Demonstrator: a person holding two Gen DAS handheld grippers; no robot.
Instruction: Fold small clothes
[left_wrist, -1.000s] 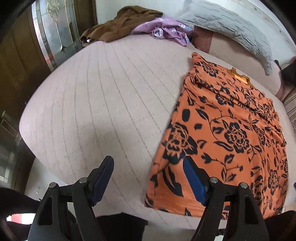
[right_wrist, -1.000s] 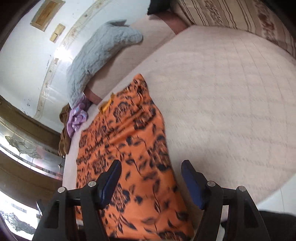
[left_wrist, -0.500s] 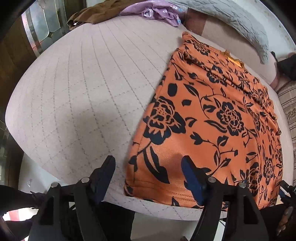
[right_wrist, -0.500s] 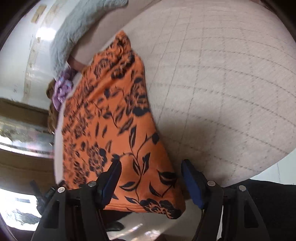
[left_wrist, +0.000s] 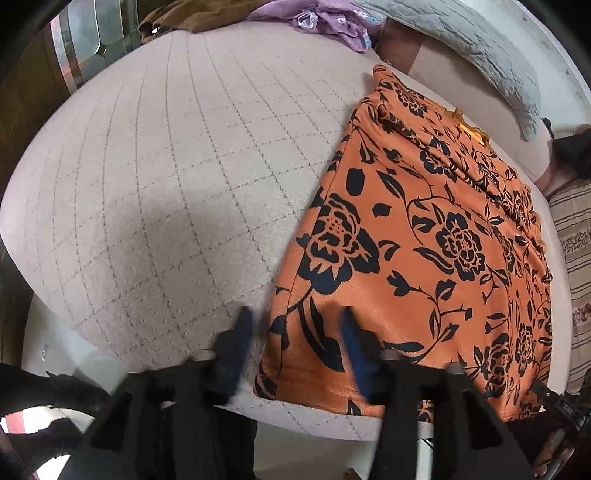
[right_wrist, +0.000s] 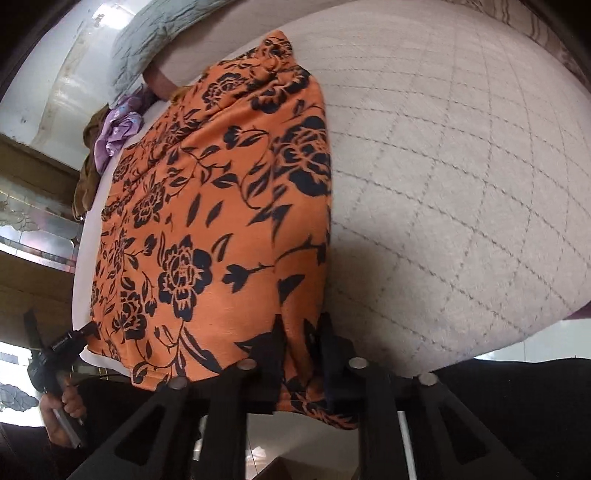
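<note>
An orange garment with black flowers (left_wrist: 436, 243) lies flat on the quilted bed, its hem at the near edge. My left gripper (left_wrist: 295, 343) straddles the garment's near left corner, its blue fingers blurred and partly closed with a gap still showing. In the right wrist view the same garment (right_wrist: 214, 229) fills the left half. My right gripper (right_wrist: 301, 343) is shut on the garment's near right corner, with cloth pinched between the fingers and hanging below them.
The pale quilted bed cover (left_wrist: 166, 177) extends left of the garment and, in the right view (right_wrist: 461, 184), right of it. A grey pillow (left_wrist: 480, 48), a purple cloth (left_wrist: 325, 18) and a brown cloth (left_wrist: 192, 18) lie at the head.
Both grippers moved down to the garment's near hem. The right gripper closed on the right corner. The left gripper's fingers narrowed around the left corner.
</note>
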